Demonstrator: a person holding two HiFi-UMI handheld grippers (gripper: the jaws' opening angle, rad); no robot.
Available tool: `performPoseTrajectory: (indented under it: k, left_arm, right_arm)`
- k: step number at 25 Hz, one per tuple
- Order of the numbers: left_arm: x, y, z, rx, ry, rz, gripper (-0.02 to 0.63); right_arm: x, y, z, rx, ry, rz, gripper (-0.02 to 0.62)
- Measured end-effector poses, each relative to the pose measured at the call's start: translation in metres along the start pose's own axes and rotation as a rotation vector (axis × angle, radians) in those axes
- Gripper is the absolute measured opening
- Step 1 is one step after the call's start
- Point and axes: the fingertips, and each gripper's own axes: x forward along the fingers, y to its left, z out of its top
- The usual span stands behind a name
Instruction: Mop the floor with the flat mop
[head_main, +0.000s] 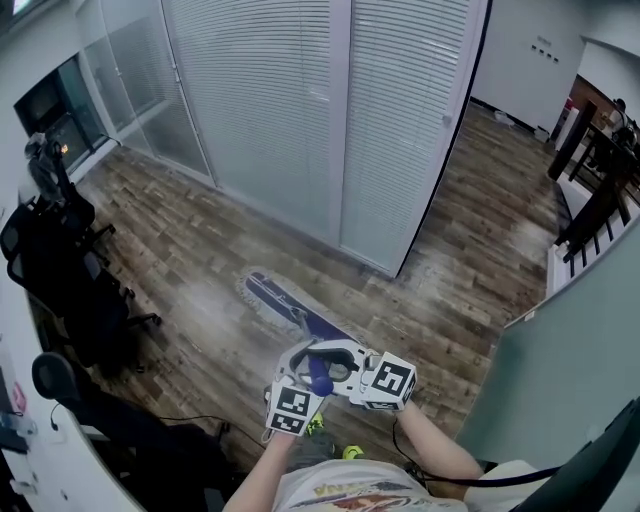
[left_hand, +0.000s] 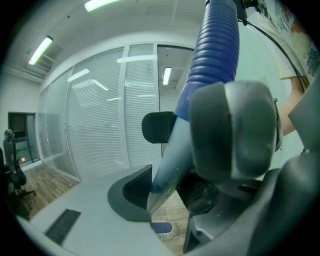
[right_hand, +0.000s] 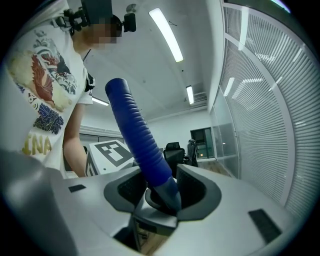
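The flat mop's head (head_main: 272, 297) lies on the wood floor (head_main: 190, 260) ahead of me, below the blind-covered glass wall. Its pole runs back and up to a blue ribbed handle (head_main: 320, 375). Both grippers meet on that handle. In the head view my left gripper (head_main: 303, 388) is nearer me and my right gripper (head_main: 347, 368) comes in from the right. In the left gripper view the handle (left_hand: 212, 50) passes down between the pads (left_hand: 136, 186), with the mop head (left_hand: 162, 228) below. In the right gripper view the ribbed handle (right_hand: 137, 135) stands between the pads (right_hand: 125, 187).
Black office chairs (head_main: 70, 290) crowd the left side, and a black cable (head_main: 185, 420) lies near them. A glass partition with blinds (head_main: 330, 120) closes off the far side. A grey panel (head_main: 560, 370) stands at right, dark furniture (head_main: 600, 170) behind it.
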Motion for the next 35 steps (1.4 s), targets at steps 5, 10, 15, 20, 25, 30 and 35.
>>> performPoseTrajectory:
  k: [5,10,15,20,25,30,35]
  left_arm:
    - [-0.016,-0.034,-0.023,0.007,0.017,0.028,0.118]
    - [-0.012,-0.042,-0.031,0.048,0.004,0.025,0.117]
    - [0.004,-0.027,-0.018,0.068,-0.041,0.023,0.11]
    - [0.005,0.012,-0.004,0.087,-0.086,0.047,0.1]
    - [-0.013,0.061,-0.016,0.079,-0.126,0.088,0.094]
    - [-0.011,0.085,-0.041,0.092,-0.115,0.083,0.092]
    - [0.009,0.124,-0.058,0.076,-0.075,0.08,0.094]
  right_arm:
    - [-0.018,0.038,-0.02,-0.016,0.01,0.036,0.176]
    - [-0.024,0.04,-0.032,-0.028,-0.013,0.037,0.179]
    - [-0.021,0.014,-0.021,-0.007,-0.034,0.032,0.179]
    - [0.009,-0.01,-0.004,-0.015,-0.029,0.052,0.179]
    - [0.06,-0.015,-0.009,-0.108,0.037,0.11,0.178]
    - [0.088,-0.022,-0.025,-0.093,0.036,0.13,0.179]
    - [0.117,-0.052,-0.042,-0.061,0.082,0.157,0.189]
